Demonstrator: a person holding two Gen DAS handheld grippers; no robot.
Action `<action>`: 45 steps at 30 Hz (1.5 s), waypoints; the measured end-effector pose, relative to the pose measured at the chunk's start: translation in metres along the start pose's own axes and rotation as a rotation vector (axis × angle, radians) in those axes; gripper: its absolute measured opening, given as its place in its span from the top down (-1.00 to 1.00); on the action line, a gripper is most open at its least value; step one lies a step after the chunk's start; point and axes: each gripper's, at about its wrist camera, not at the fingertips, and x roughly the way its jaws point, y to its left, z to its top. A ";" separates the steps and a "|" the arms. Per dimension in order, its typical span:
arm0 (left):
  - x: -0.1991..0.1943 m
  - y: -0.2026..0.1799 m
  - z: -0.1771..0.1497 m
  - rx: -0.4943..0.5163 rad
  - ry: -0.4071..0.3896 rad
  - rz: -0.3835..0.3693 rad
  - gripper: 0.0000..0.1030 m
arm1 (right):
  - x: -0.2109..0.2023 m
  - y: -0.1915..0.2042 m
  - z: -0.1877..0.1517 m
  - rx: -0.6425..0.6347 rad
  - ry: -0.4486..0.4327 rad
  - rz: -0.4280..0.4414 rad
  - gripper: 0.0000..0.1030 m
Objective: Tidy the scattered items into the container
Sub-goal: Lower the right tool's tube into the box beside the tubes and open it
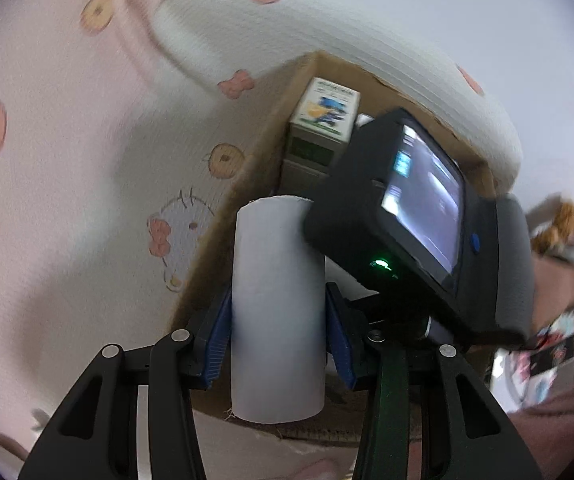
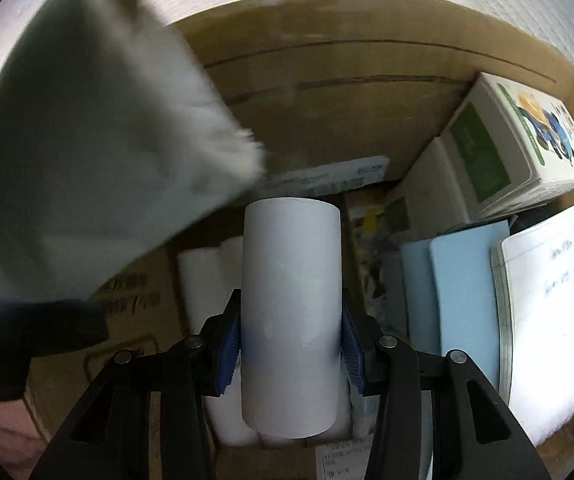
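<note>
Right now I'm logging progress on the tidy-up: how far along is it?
Well under way. Already in the cardboard box: several white rolls, a green-and-white carton, blue folders and a notebook. In hand: each claw grips a white roll, the right claw with its roll over the box, the left claw with its roll at the box edge. Left: releasing both; stray items elsewhere can't be seen.
</note>
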 end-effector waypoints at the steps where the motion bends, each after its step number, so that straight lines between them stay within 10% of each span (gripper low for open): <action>1: 0.002 0.006 0.000 -0.025 0.015 -0.030 0.07 | 0.001 0.002 0.001 -0.015 -0.004 -0.016 0.19; 18: 0.014 0.004 -0.001 -0.014 0.061 -0.058 0.07 | 0.008 0.014 0.007 -0.206 0.095 -0.199 0.19; 45: -0.021 0.009 -0.003 -0.076 -0.083 -0.085 0.07 | -0.004 -0.013 0.014 -0.114 0.195 -0.129 0.52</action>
